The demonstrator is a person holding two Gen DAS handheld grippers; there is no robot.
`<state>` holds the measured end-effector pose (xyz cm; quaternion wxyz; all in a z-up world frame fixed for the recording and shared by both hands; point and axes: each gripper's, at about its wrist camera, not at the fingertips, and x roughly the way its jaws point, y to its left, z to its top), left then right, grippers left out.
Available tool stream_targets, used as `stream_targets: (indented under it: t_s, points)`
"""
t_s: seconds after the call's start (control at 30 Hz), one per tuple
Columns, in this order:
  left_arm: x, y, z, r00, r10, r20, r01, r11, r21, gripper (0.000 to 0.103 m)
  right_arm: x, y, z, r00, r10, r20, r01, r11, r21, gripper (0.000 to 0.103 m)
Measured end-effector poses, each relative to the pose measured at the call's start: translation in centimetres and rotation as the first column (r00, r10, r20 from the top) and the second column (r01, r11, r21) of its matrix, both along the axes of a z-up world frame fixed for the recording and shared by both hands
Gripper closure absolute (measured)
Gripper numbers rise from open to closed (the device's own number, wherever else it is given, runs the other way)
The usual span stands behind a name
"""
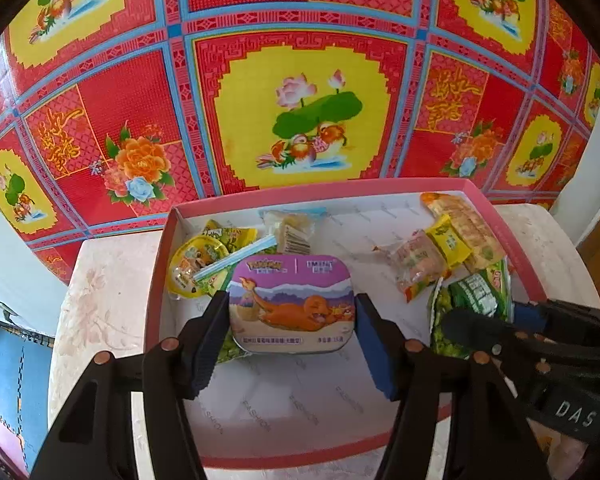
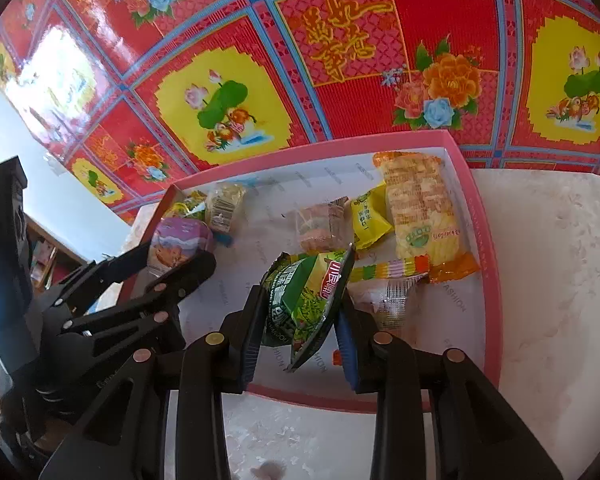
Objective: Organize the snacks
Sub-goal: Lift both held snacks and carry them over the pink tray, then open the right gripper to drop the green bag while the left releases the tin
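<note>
**Me:** Left wrist view first, biggest thing down. The pink-rimmed box (image 1: 512, 248) sits on the pale marbled table (image 1: 100, 280), and every snack is inside it. My left tongs (image 1: 292, 332) pinch the Pokémon tin (image 1: 292, 300) by its two short ends, so its long axis runs three to nine o'clock, straight across my fingers.

**Partner:** And your other hand?

**Me:** My right tongs (image 2: 300, 320) are pressed onto the green snack bag (image 2: 304, 300), which stands tilted on edge between the pads near the box's six o'clock wall.

**Partner:** Which load moves more easily?

**Me:** I'd guess the tin. It lies toward nine o'clock in the box, against the yellow jelly cup (image 1: 198, 266), on the left tongs' own side.

**Partner:** What's loose?

**Me:** At one o'clock the long rice cracker pack (image 2: 420, 208), then the pink-wrapped cake (image 2: 320, 228), then the little yellow sachet (image 2: 368, 216), all touching or overlapping. At eleven, a clear-wrapped biscuit (image 1: 290, 232).

**Partner:** Risk?

**Me:** The bag is floppy, so it may sag out of the grip. The tin's rounded ends could slip.
</note>
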<state>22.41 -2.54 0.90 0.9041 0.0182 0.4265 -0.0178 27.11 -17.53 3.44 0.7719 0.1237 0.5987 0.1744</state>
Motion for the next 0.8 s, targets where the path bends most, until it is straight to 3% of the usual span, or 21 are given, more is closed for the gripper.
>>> stream_targets:
  t_s: [0.43,0.8]
  points:
    - [1.0,-1.3,0.0,0.999,-0.024,-0.027,0.025,0.999,0.026,0.037,0.2,0.2,0.2,1.000,-0.011,0.002,0.011,0.999,-0.039,0.067]
    - [-0.3,-2.2,1.1,0.999,-0.018,-0.032,0.019,1.000,0.021,0.037,-0.2,-1.0,1.2,0.999,-0.027,0.038,0.029,0.998,-0.049,0.049]
